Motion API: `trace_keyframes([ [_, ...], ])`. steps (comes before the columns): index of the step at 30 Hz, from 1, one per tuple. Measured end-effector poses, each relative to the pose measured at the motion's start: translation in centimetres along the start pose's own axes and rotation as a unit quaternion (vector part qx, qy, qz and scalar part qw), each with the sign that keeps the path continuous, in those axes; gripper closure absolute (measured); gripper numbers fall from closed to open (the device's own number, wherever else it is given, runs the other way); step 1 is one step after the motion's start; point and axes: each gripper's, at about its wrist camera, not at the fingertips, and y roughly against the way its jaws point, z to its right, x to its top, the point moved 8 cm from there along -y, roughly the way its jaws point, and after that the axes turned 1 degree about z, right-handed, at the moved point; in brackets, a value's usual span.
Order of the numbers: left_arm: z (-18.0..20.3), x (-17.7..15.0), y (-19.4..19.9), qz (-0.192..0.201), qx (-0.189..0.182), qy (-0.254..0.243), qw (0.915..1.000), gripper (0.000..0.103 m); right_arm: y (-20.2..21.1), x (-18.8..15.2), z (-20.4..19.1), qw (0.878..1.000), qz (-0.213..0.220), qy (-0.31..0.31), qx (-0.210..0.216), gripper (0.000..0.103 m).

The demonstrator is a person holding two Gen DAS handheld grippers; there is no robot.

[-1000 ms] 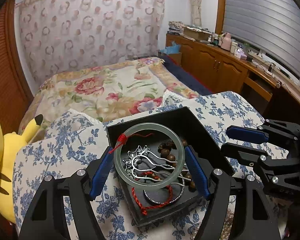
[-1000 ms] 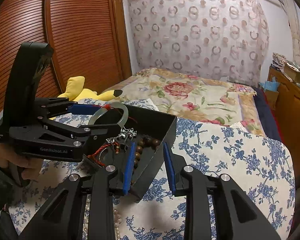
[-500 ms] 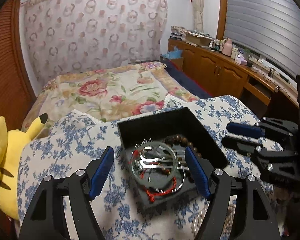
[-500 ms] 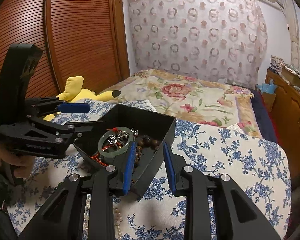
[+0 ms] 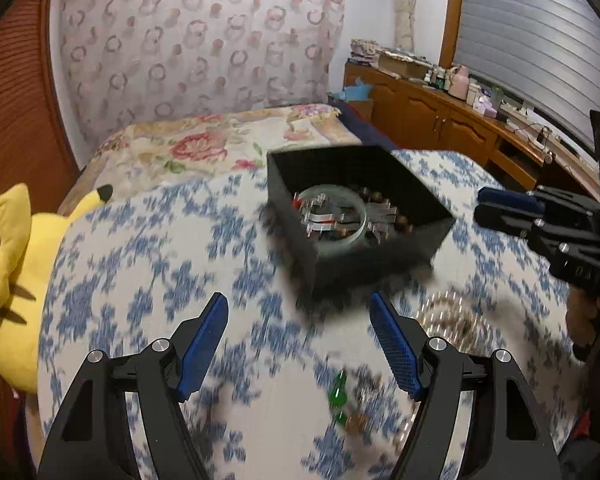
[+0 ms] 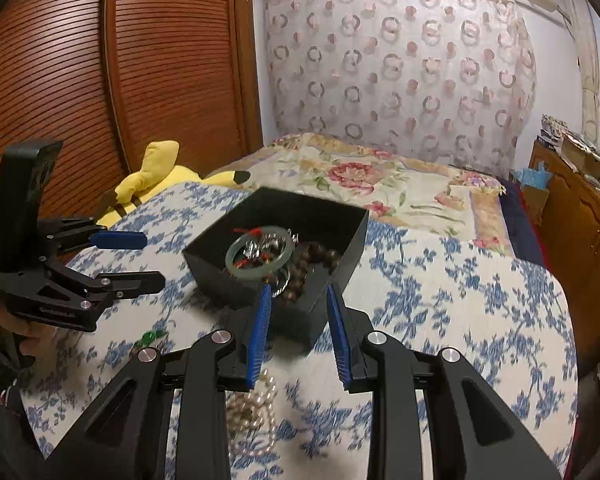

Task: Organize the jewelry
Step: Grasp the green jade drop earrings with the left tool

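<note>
Bangle [image 6: 259, 255] is lying in the black box [image 6: 342, 254] atop beads and hairpins. Your left gripper [image 5: 298, 344] is hanging spread wide, gripping nothing; your right gripper [image 6: 298, 334] is gaping partway at the box's near corner, pearls [image 6: 254, 412] below.

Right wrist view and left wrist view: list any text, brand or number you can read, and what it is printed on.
"GenRobot.AI", as best it reads, small and soft: white lettering on the side of the black left tool body, seen in the right wrist view.
Faint white marks on the black right tool body in the left wrist view: too blurred to read.
Nothing legible on the black open-topped jewelry box, the cabinet clutter or elsewhere.
</note>
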Motion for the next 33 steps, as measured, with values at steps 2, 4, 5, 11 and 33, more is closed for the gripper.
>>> trace_keyframes([
  [2, -0.1, -0.9, 0.0, -0.006, -0.002, 0.000, 1.0000, 0.033, 0.2, -0.6, -0.2, 1.000, -0.004, -0.002, 0.000, 0.072],
  [4, -0.2, -1.9, 0.0, -0.015, -0.004, -0.001, 0.9999, 0.033, 0.4, -1.1, -0.4, 1.000, -0.008, -0.003, -0.002, 0.072],
  [5, -0.3, -2.3, -0.1, -0.019, -0.004, -0.001, 0.9998, 0.033, 0.5, -1.4, -0.5, 1.000, -0.009, -0.003, -0.002, 0.072],
  [11, -0.2, -4.1, 0.1, -0.033, -0.019, 0.004, 0.9993, 0.035, 1.2, -2.5, -1.1, 1.000, -0.014, -0.007, 0.001, 0.072],
  [33, 1.9, -4.4, -1.5, -0.056, -0.008, -0.034, 0.9978, 0.070, 2.6, -4.8, -2.6, 1.000, -0.019, -0.011, 0.007, 0.072],
])
